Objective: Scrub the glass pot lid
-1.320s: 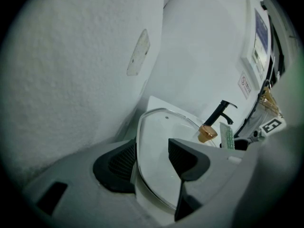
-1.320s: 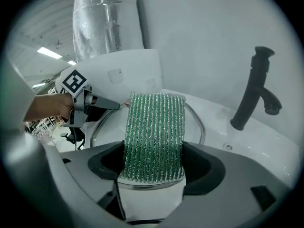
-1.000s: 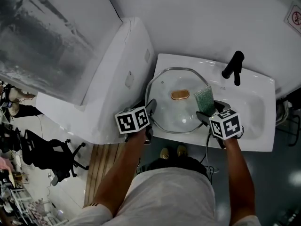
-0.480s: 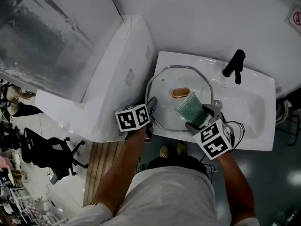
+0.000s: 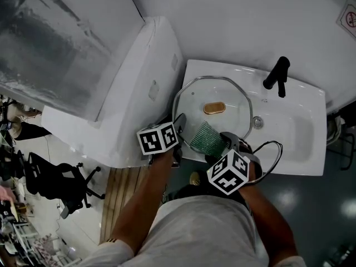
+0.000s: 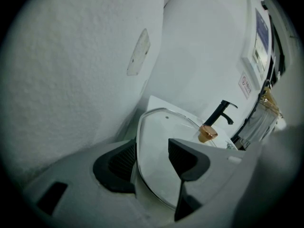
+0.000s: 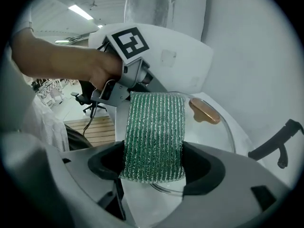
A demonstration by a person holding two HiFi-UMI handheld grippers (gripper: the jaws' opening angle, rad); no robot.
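Observation:
The glass pot lid (image 5: pixel 214 124), round with a metal rim and a copper-coloured knob (image 5: pixel 214 108), rests tilted over the left part of the white sink (image 5: pixel 295 132). My left gripper (image 5: pixel 178 135) is shut on the lid's near left rim; the rim (image 6: pixel 142 146) runs between its two pads. My right gripper (image 5: pixel 217 143) is shut on a green scrubbing sponge (image 5: pixel 207 138), which lies against the lid's near part. In the right gripper view the sponge (image 7: pixel 154 134) stands up between the jaws, with the knob (image 7: pixel 205 111) beyond it.
A black tap (image 5: pixel 276 77) stands at the sink's far edge and a drain (image 5: pixel 256 122) sits right of the lid. A large white appliance (image 5: pixel 128 88) borders the sink on the left. A white wall rises behind. A cable (image 5: pixel 267 154) loops beside my right gripper.
My right gripper has swept the sponge leftward and nearer across the lid, from its right edge to its near left part. The left gripper has held still on the rim.

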